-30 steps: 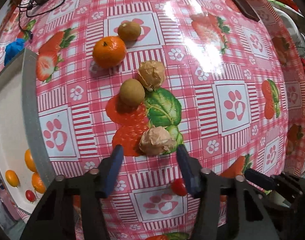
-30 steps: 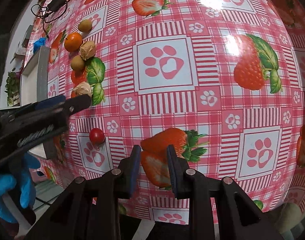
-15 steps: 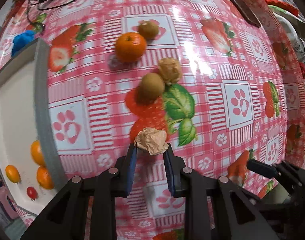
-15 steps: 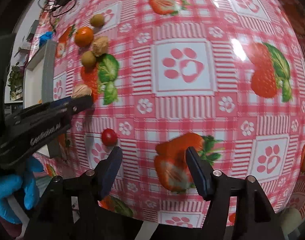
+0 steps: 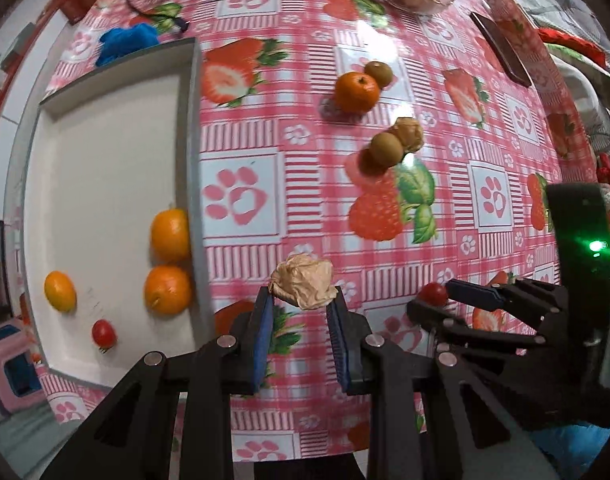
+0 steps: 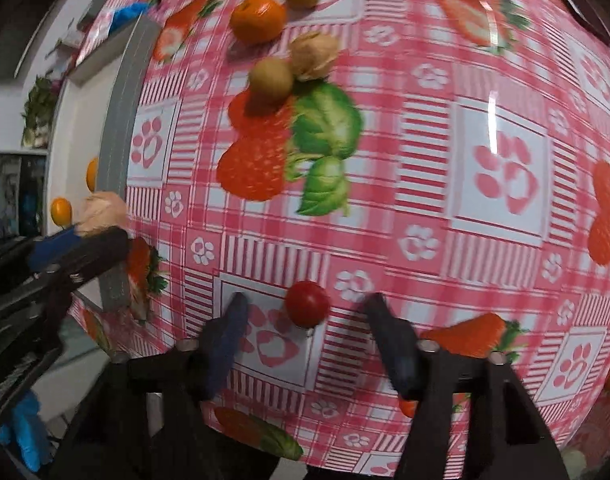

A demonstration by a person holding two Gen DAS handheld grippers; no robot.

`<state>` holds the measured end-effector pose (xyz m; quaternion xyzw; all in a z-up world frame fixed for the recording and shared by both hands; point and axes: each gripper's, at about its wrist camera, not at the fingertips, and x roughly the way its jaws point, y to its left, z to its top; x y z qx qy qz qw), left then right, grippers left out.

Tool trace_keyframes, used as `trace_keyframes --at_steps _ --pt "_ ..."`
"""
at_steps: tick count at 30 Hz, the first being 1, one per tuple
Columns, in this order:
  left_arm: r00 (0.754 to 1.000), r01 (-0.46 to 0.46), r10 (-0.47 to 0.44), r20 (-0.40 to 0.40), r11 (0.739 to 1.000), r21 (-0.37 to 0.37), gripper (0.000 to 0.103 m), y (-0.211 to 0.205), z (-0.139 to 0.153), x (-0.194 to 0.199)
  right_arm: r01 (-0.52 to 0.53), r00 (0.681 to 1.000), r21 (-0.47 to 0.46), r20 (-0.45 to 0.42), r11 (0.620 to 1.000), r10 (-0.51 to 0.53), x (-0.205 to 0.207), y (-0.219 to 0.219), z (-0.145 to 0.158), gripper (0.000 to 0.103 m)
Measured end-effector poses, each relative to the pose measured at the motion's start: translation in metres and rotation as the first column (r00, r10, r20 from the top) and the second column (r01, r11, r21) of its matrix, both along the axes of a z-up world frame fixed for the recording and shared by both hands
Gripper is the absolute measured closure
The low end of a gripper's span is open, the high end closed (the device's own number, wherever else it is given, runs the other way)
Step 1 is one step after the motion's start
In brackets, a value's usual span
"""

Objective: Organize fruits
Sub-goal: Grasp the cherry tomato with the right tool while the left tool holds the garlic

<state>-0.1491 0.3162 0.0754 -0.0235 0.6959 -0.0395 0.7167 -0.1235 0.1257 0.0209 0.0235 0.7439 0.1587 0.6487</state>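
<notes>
- While the left hand-held gripper [image 5: 301, 312] points straight down, clamped on a papery husked fruit [image 5: 303, 286], the white tray [image 5: 105, 152] lies to its left; carrying the fruit over the rim seems next.
- The right hand-held gripper [image 6: 305, 320], tilted steeply downward, has just been closing around the cherry tomato [image 6: 307, 304] on the tabletop [image 6: 425, 200]; pads not yet touching.

Tray wall [image 5: 195, 184] btwn tablecloth [image 5: 245, 128] & tray floor; open cloth right of wall
</notes>
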Motion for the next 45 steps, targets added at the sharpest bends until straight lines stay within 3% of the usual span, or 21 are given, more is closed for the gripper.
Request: trace_keyframes --at_steps 4,17,33,36,38,45 --pt "1.0 -0.01 0.01 0.003 1.0 -0.008 0.074 0.009 0.004 -0.005 -0.04 0.999 -0.035 -0.002 0.999 0.04 -0.002 0.014 -0.001 0.077" --pt "0.997 -0.053 0.054 0.056 0.998 -0.026 0.074 0.032 0.021 -0.002 0.056 0.998 0.032 0.029 0.998 -0.057 0.01 0.003 0.032 0.077" --pt "0.984 -0.148 0.151 0.093 0.988 -0.042 0.074 0.083 0.031 -0.007 -0.043 0.994 0.054 0.099 0.998 0.038 0.033 0.059 0.068 0.077" --pt "0.982 -0.162 0.165 0.089 0.986 -0.042 0.074 0.092 0.029 -0.009 -0.068 0.996 0.041 0.057 0.997 0.065 0.032 0.059 0.058 0.075" --pt "0.982 -0.168 0.171 0.085 0.985 -0.043 0.074 0.096 0.027 -0.011 -0.085 0.995 -0.017 0.047 0.996 0.085 0.027 0.056 0.047 0.05" --pt "0.986 -0.15 0.152 0.064 0.988 -0.032 0.073 0.1 0.02 -0.015 -0.04 0.999 -0.088 -0.015 0.995 0.039 0.011 0.036 0.008 0.049"
